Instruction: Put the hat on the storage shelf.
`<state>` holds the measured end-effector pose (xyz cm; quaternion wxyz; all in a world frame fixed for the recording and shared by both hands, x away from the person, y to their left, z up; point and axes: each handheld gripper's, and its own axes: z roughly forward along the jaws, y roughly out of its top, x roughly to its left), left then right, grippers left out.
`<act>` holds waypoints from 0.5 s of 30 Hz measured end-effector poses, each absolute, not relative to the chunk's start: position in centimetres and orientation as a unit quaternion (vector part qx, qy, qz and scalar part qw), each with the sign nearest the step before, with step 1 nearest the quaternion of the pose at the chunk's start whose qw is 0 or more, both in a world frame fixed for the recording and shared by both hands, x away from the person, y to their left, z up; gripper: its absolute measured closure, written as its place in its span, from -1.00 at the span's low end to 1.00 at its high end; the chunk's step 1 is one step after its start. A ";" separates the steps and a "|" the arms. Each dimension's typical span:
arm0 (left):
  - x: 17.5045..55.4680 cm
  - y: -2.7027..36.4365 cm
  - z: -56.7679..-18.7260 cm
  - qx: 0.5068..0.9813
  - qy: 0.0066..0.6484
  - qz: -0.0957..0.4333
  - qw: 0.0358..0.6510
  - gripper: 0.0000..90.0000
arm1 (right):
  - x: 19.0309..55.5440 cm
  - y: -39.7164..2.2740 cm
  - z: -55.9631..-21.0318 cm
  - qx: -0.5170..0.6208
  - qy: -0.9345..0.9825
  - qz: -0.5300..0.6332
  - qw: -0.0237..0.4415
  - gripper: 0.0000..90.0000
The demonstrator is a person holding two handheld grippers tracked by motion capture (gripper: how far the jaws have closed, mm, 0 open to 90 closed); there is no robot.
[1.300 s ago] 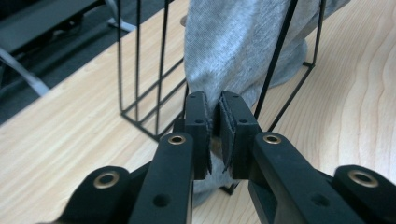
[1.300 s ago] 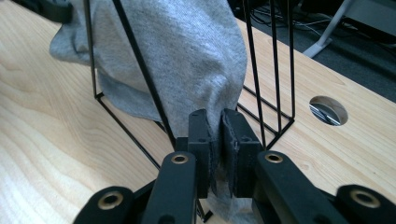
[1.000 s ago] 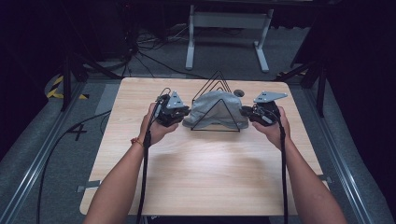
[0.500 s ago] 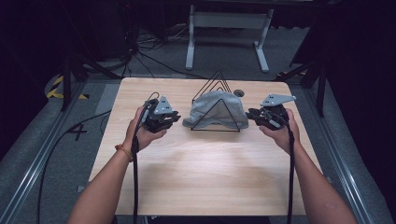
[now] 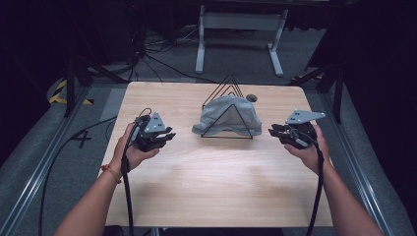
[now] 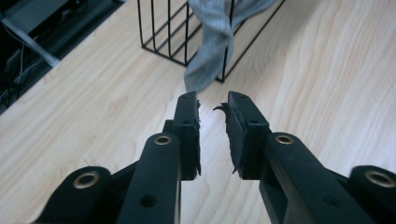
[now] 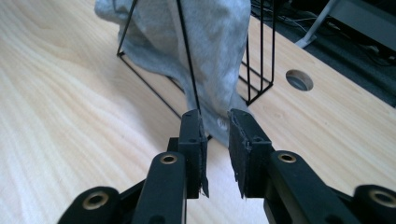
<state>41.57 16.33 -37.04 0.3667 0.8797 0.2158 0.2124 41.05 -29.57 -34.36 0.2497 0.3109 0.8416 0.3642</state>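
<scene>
A grey cloth [image 5: 228, 115] is draped over a black wire triangular rack [image 5: 227, 98] at the back middle of the wooden table [image 5: 211, 182]. My left gripper [image 5: 167, 136] hovers to the rack's left, jaws open with nothing between them; ahead of it hang the cloth's end [image 6: 210, 56] and the rack's wires [image 6: 163, 28]. My right gripper [image 5: 273, 132] is held to the rack's right, open and empty. Just beyond its fingertips are the cloth [image 7: 210, 46] and the rack [image 7: 187, 60].
A round cable hole [image 5: 252, 98] lies in the table behind the rack, also in the right gripper view [image 7: 299, 80]. A white stand [image 5: 238, 22] and cables sit on the dark floor beyond the table. Metal rails run along both sides.
Both hands have pulled away from the rack, outward and toward the person. The cloth stays draped on the rack.
</scene>
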 end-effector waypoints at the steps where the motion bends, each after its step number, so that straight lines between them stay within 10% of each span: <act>1: 41.3 16.6 -37.3 0.880 0.217 0.209 0.367 0.65 | 40.7 -29.8 -34.5 0.311 0.843 0.362 0.250 0.65; 15: 37.2 19.1 -44.9 0.891 0.237 0.132 0.363 0.07 | 34.7 -35.3 -42.6 0.340 0.840 0.368 0.208 0.03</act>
